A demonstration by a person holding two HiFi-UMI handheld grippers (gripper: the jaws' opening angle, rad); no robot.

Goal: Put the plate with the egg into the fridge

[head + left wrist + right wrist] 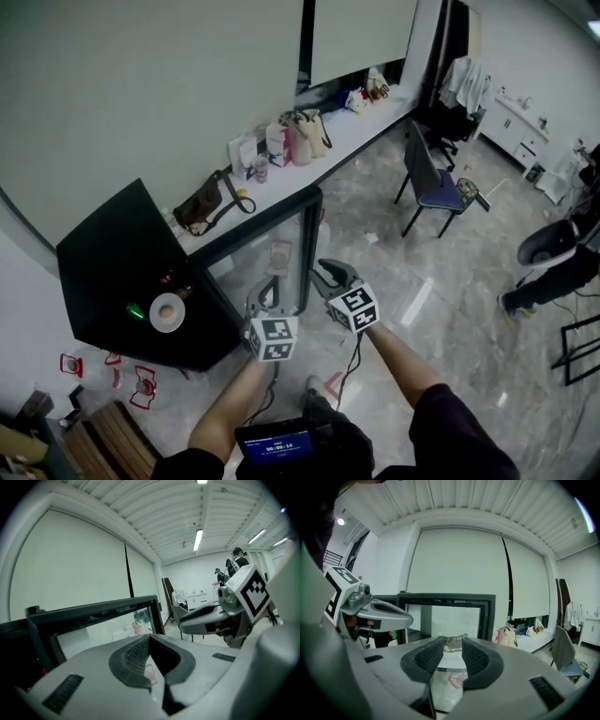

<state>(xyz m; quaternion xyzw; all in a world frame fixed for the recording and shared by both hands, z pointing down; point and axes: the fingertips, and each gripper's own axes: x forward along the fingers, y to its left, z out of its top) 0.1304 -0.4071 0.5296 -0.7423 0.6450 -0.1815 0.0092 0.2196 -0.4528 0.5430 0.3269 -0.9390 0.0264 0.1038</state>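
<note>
In front of the black fridge, whose glass door stands swung open, the person holds 2 grippers side by side above the marble floor. The left gripper has its jaws pressed together with nothing between them; its own view shows the 2 dark pads meeting along a single seam. The right gripper has its jaws partly apart and holds nothing; through the gap its view shows only the glass door and what lies beyond it. The plate with the egg sits inside the fridge's dark opening, next to a small green glow, well apart from both grippers and touched by neither. Behind the fridge a white counter runs along the wall and carries several bags, among them a brown bag near the fridge's back corner. A dark chair stands on the floor farther off, and a person shows at the right edge of the head view.
</note>
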